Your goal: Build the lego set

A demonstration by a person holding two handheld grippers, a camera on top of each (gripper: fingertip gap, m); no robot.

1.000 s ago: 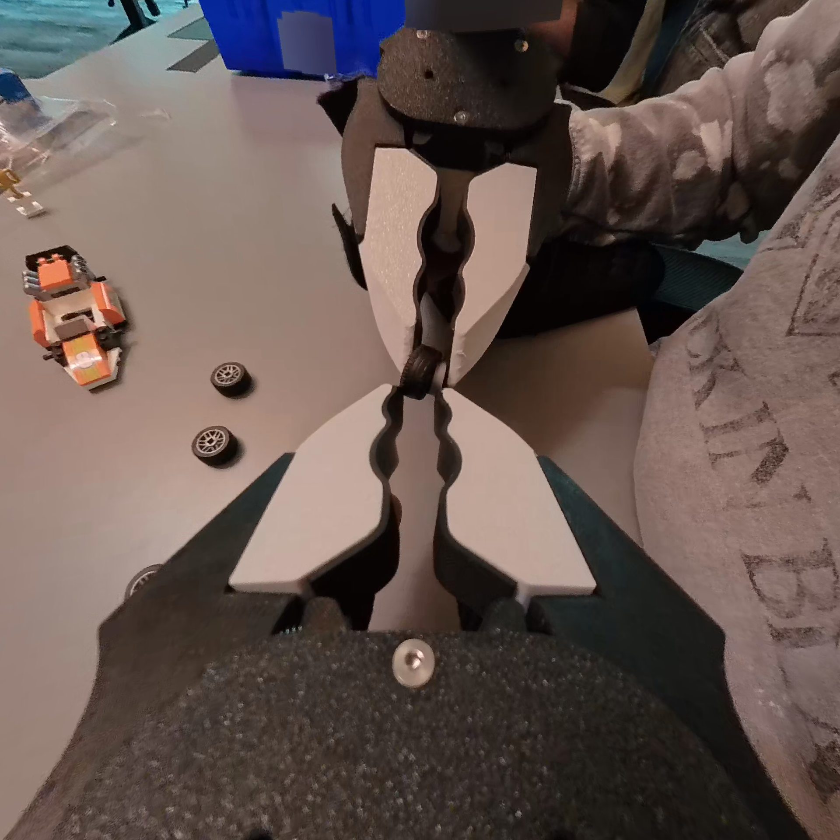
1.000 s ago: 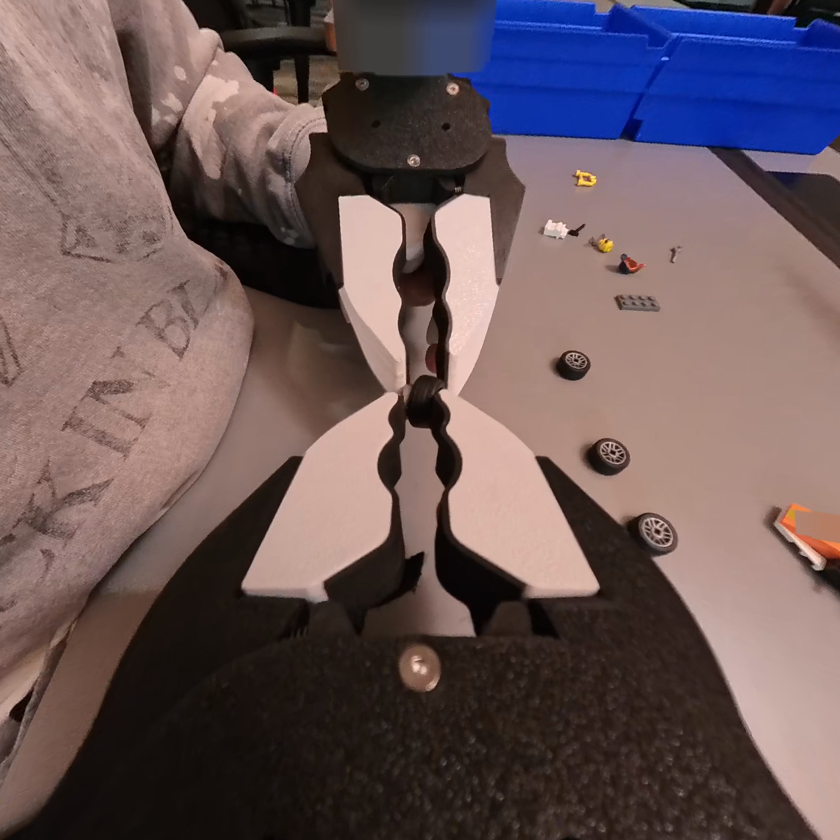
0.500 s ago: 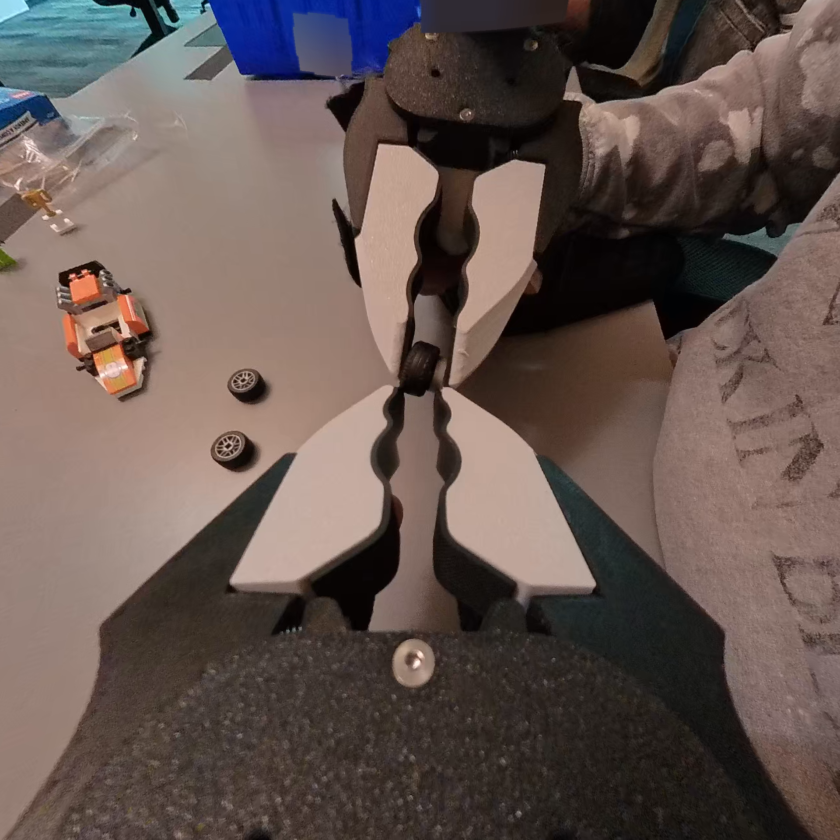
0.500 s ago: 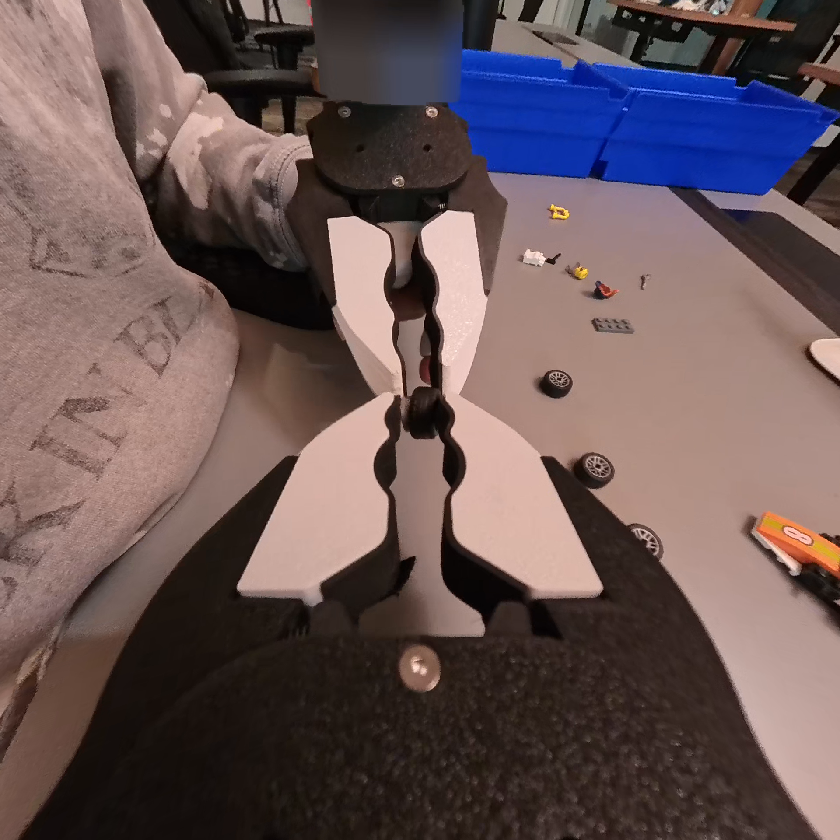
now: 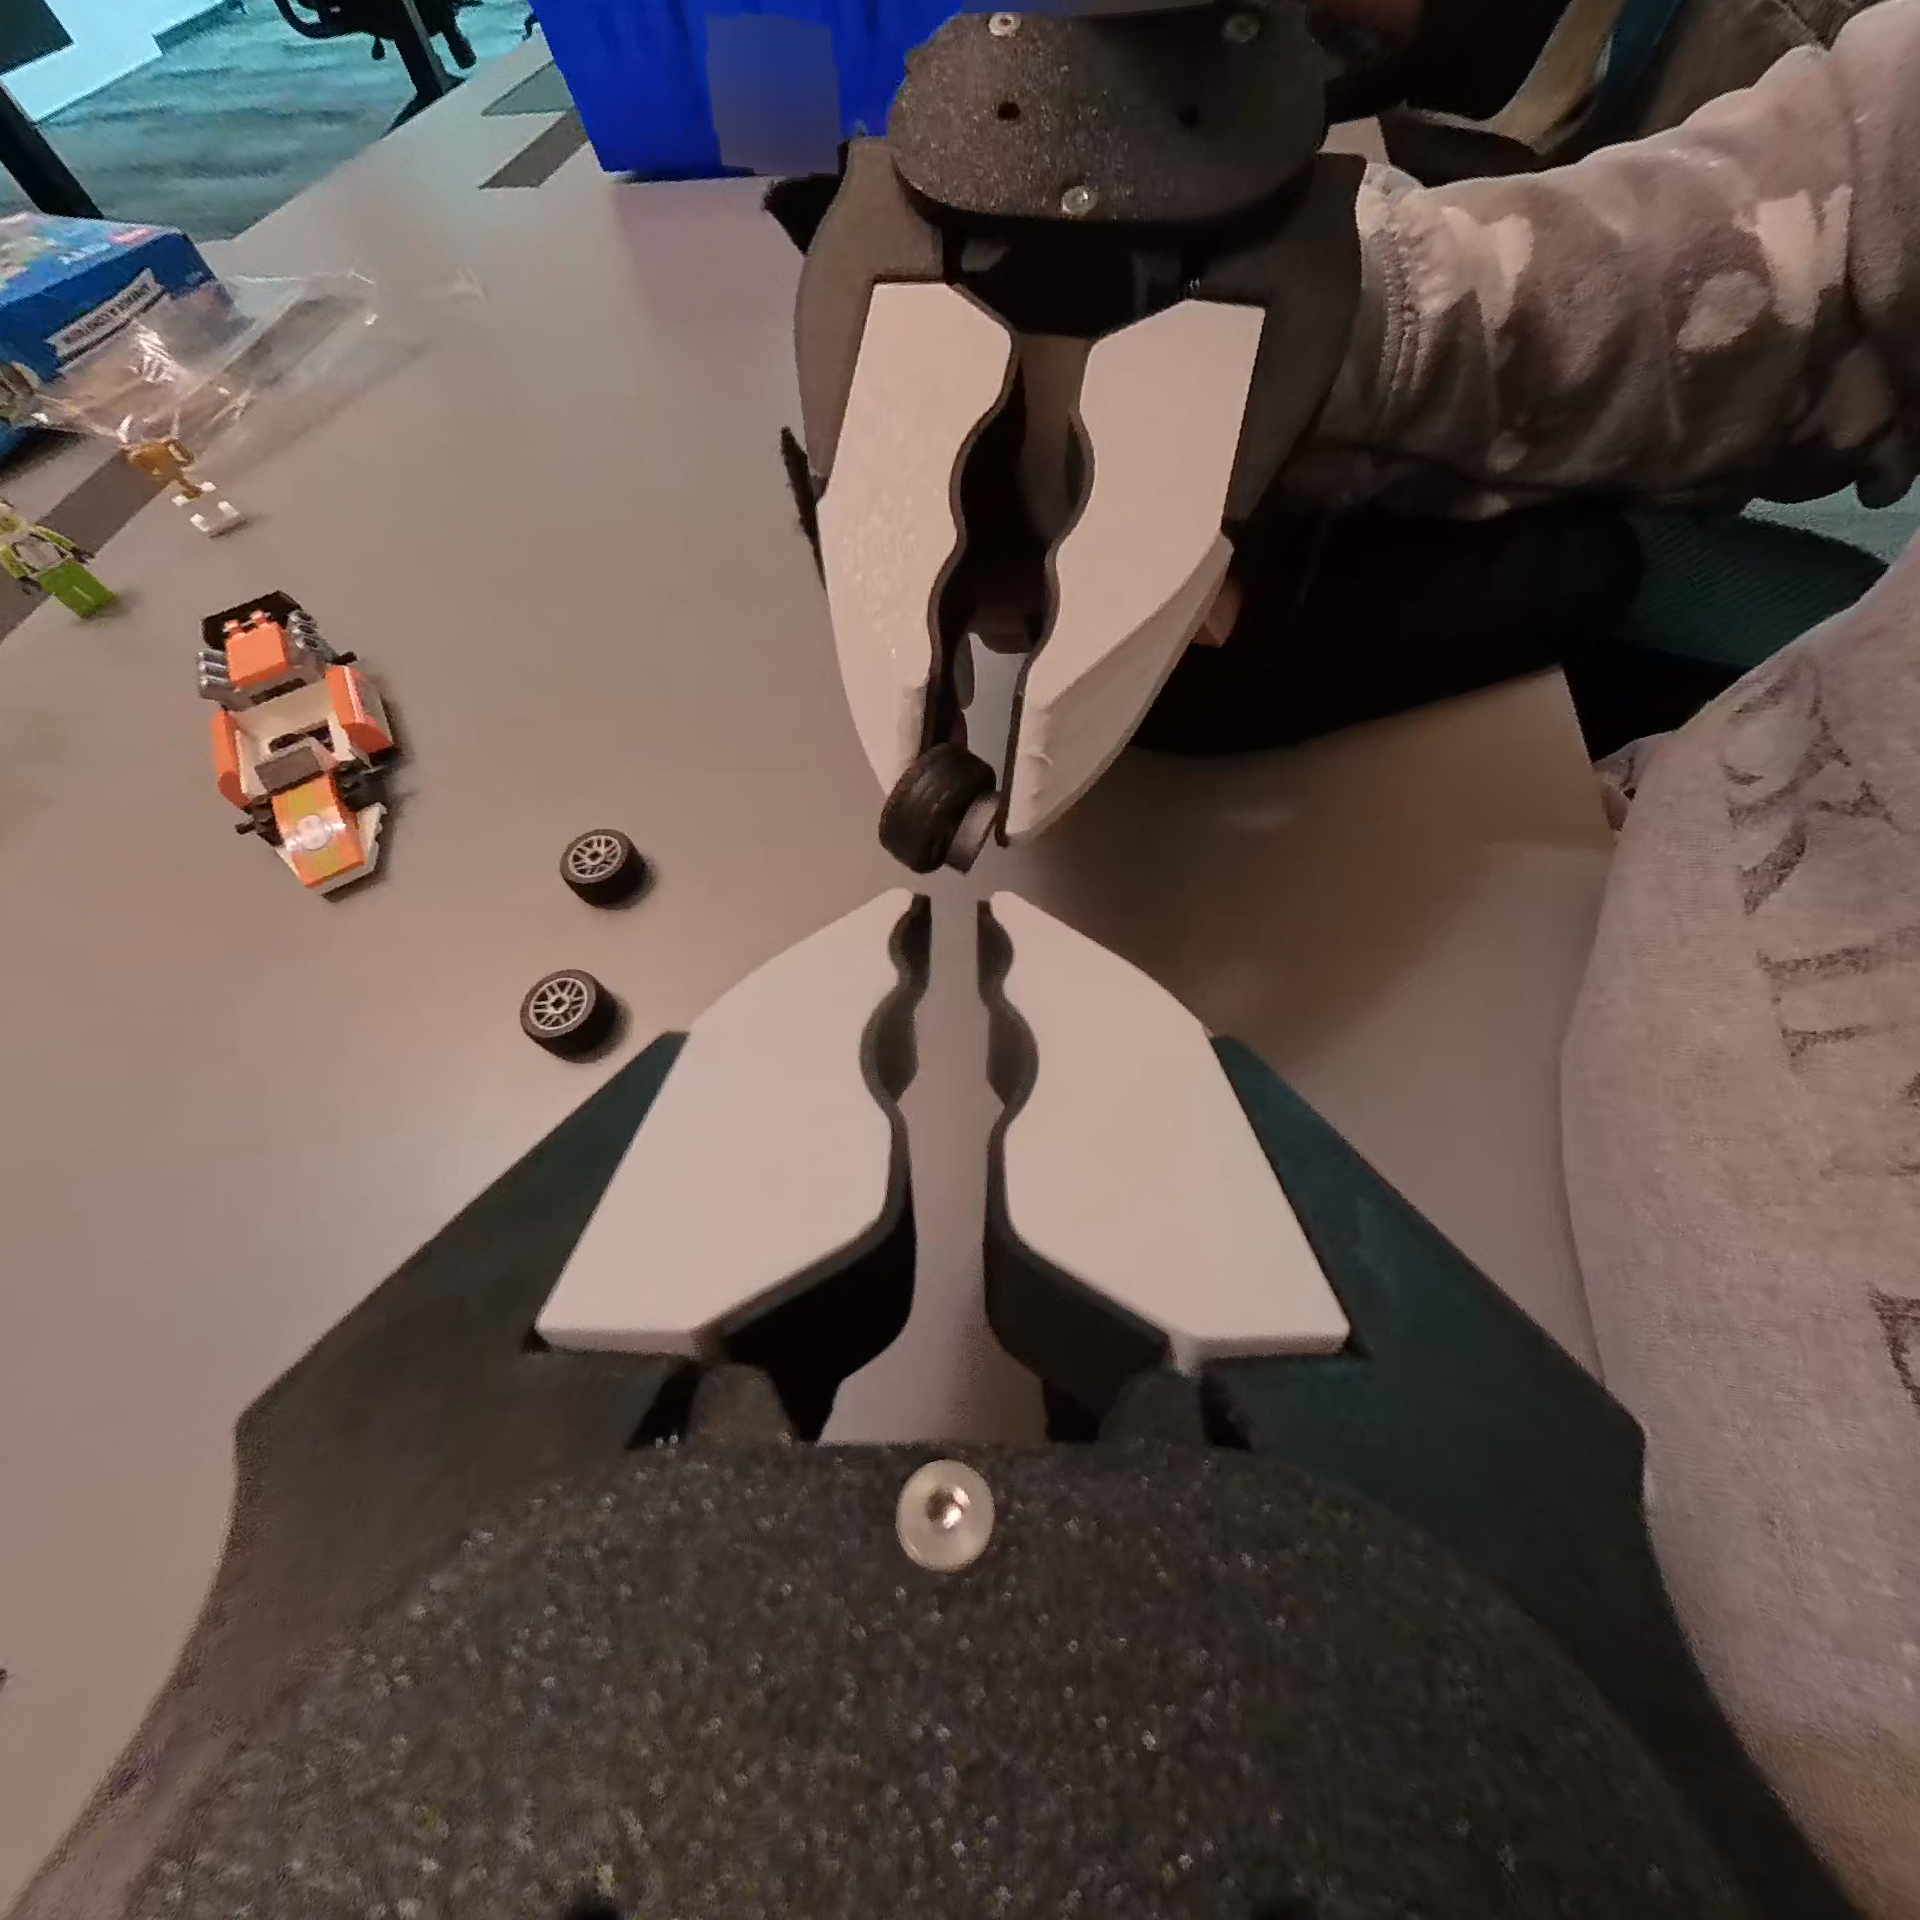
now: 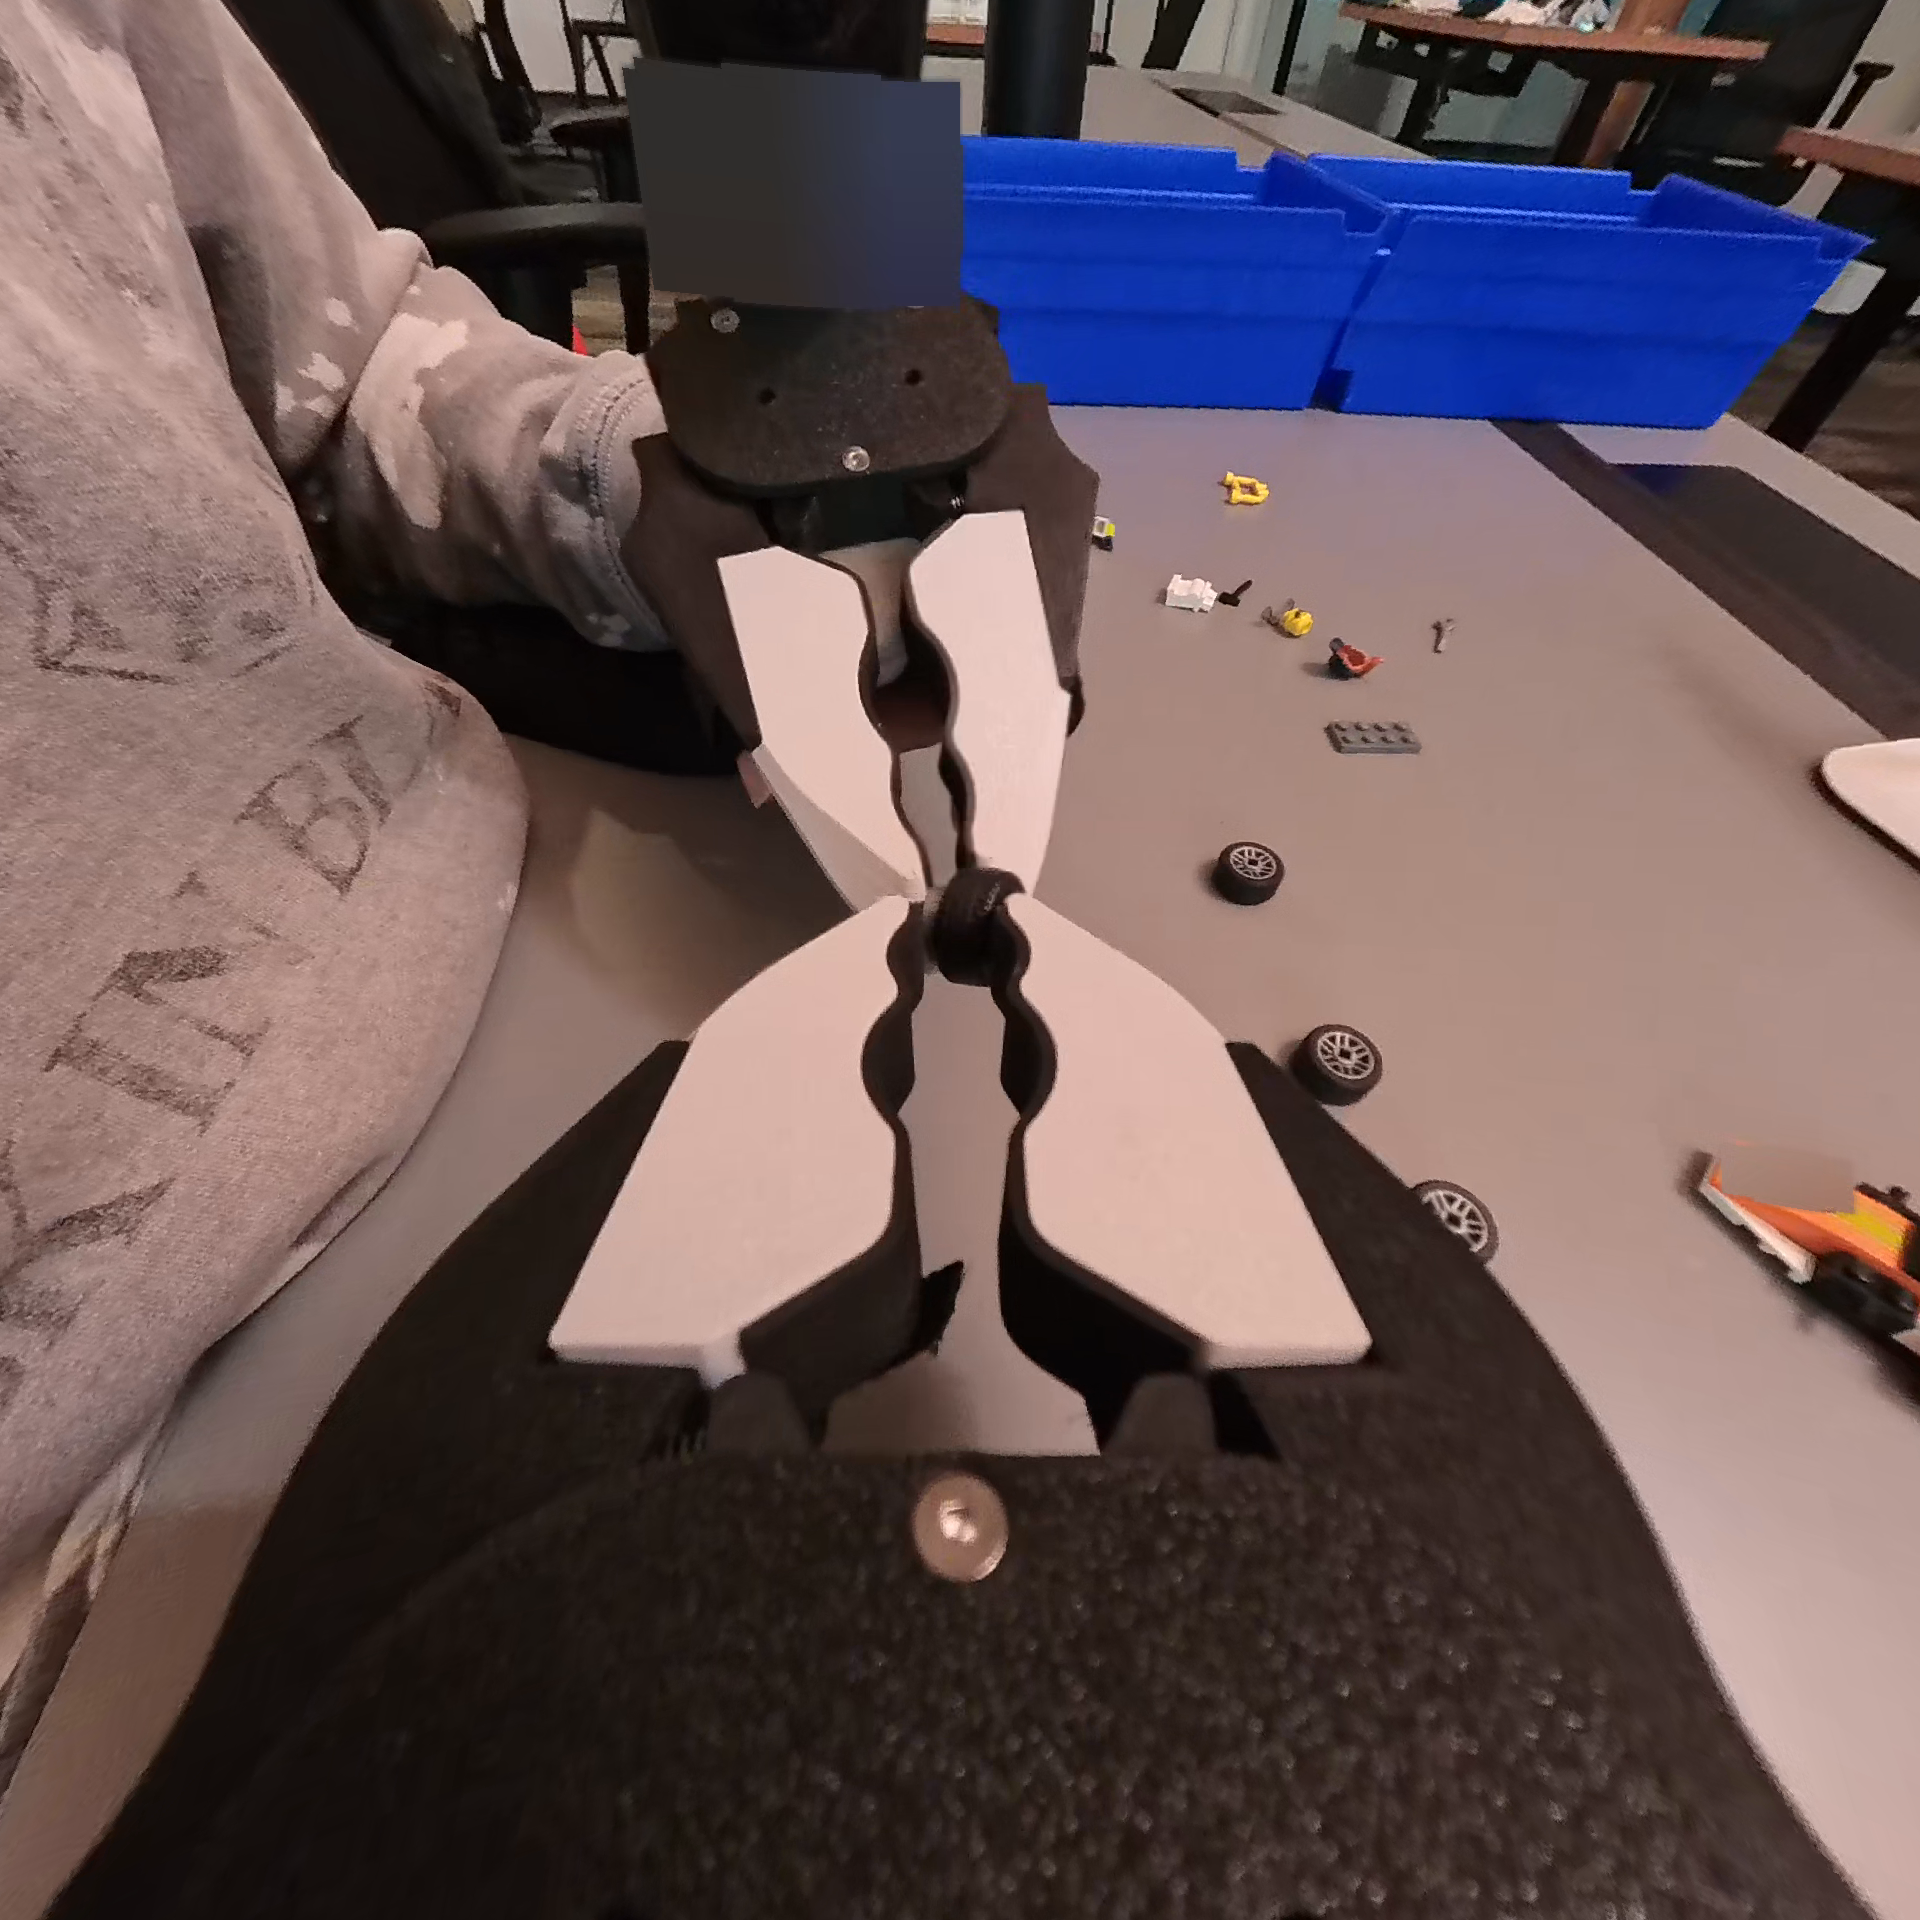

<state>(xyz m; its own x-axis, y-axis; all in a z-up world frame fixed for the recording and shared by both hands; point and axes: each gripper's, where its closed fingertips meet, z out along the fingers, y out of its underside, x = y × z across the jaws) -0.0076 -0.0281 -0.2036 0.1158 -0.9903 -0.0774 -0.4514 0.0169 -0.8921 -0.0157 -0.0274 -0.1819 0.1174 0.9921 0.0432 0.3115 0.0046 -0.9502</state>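
**Holding a Wheel Between Two Facing Tools**

Clamped in the fingertips of the right hand-held gripper (image 6: 971, 930): one small black wheel (image 5: 935, 816), raised above the grey desk (image 5: 623, 416) and tilted slightly in the grip. Pointing straight at it from the opposite side: the left hand-held gripper (image 5: 945, 902), fingertips set a narrow gap apart with nothing between them, tips just short of the wheel and not touching it in the left wrist view.

Lying on the desk to the left of the left tool:
- two loose wheels (image 5: 601, 860) (image 5: 561, 1010), near each other, each resting on its side;
- an orange and white toy car (image 5: 296, 743) without wheels, beyond them;
- a clear plastic bag (image 5: 260, 332) and a blue box (image 5: 83, 281) near the far edge.

Seen from the right wrist view: a third loose wheel (image 6: 1460, 1218) partly hidden behind the tool body, a flat grey plate (image 6: 1374, 737), several tiny scattered parts, and two blue bins (image 6: 1455, 291) at the back of the desk.
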